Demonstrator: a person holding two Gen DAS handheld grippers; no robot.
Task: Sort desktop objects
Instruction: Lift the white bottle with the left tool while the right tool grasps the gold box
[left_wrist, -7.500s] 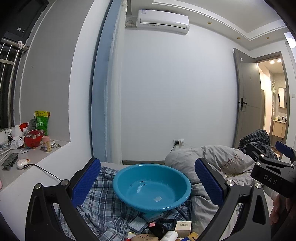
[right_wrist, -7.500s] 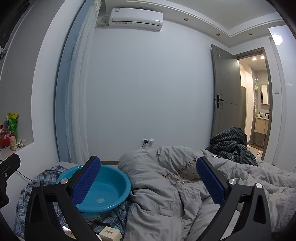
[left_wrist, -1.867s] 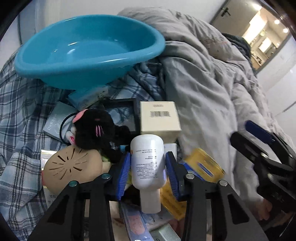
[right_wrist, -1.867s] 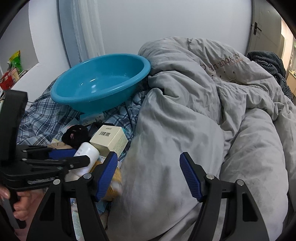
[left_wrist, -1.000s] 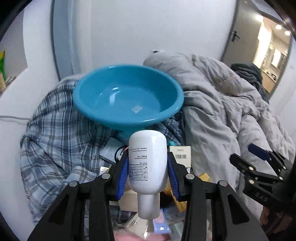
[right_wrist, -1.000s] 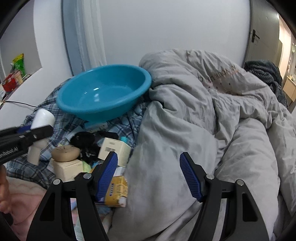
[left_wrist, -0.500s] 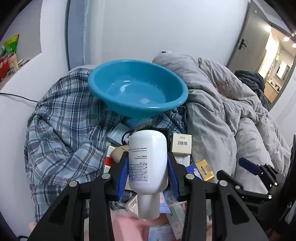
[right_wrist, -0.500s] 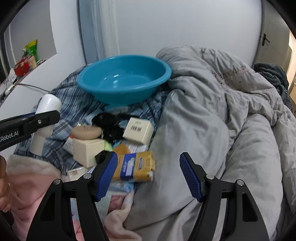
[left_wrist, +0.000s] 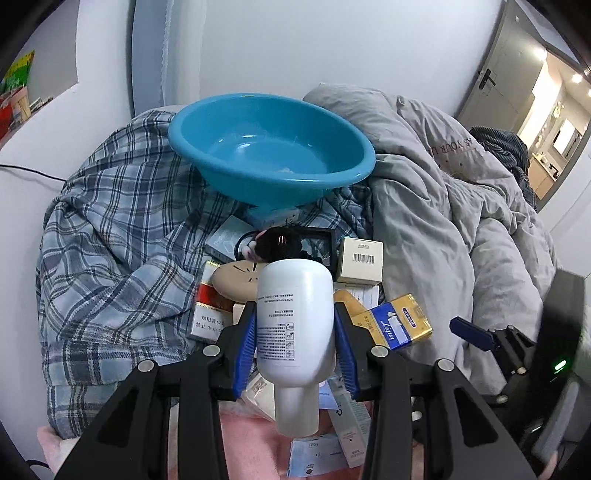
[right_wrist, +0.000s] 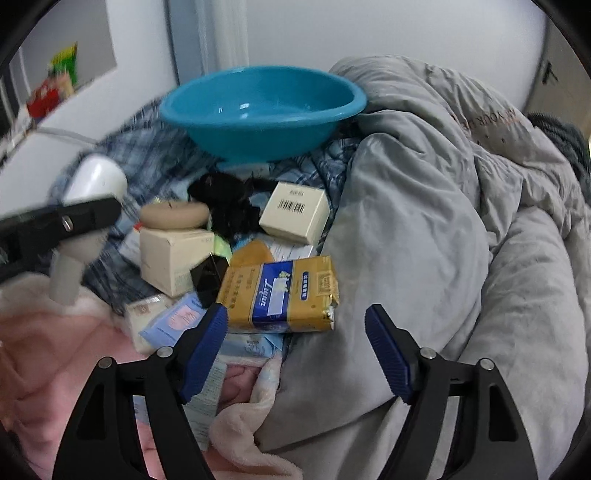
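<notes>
My left gripper (left_wrist: 294, 332) is shut on a white bottle (left_wrist: 295, 314), held cap toward the camera above a pile of small items. The same bottle (right_wrist: 94, 181) shows at the left of the right wrist view. A blue basin (left_wrist: 258, 184) sits behind the pile, tilted on a plaid shirt. My right gripper (right_wrist: 295, 314) hovers over a yellow-and-blue pack (right_wrist: 280, 291); its jaws are opening and the pads touch nothing. The pile holds a barcoded cream box (right_wrist: 295, 212), a tan round disc (right_wrist: 173, 216) on another cream box (right_wrist: 173, 254), and a black furry item (right_wrist: 225, 206).
The plaid shirt (left_wrist: 122, 229) covers the left side and a bulky grey duvet (left_wrist: 443, 221) fills the right. A pink blanket (right_wrist: 55, 350) lies in front under flat packets. A red-and-white pack (left_wrist: 208, 306) lies left of the bottle. A sill with clutter is at far left.
Both grippers have come down and closer to the pile. The right jaws stand wider than before, and the yellow pack now sits just ahead of them. The left keeps its hold on the bottle.
</notes>
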